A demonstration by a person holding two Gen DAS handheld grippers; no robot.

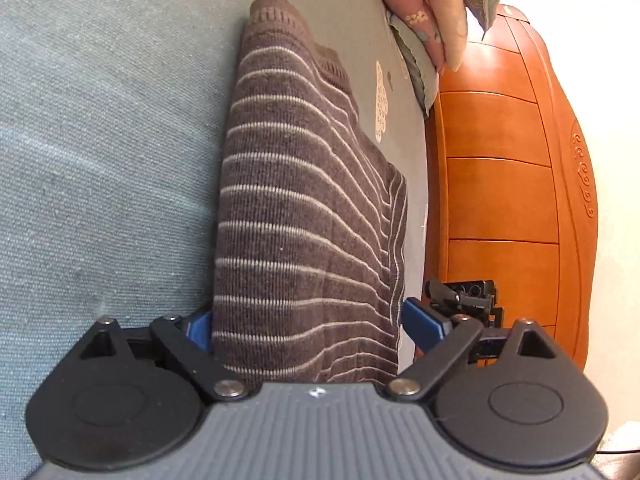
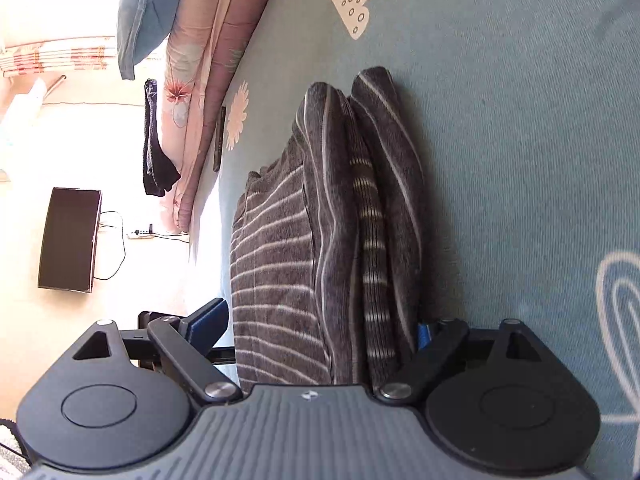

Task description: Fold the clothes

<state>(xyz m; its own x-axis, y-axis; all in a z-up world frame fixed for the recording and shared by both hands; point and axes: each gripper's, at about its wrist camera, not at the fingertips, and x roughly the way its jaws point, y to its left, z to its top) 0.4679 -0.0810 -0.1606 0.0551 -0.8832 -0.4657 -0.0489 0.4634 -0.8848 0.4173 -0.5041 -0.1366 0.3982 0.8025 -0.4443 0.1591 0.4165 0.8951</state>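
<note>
Sweater [image 1: 304, 216], ribbed brown knit with thin pale stripes, lies on my teal woven bedsheet [image 1: 100, 140]; both tools, left [image 1: 308, 326] and right [image 2: 320, 320], spread wide around its folds, gripping nothing.

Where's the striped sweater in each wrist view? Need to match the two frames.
Left wrist: the striped sweater runs up the centre, from between the left tool's fingers to its ribbed edge near the top.
Right wrist: the striped sweater fills the centre, bunched in folds, between the right tool's fingers.
Shared landmark: the blue-green bedsheet with cream cloud prints.
</note>
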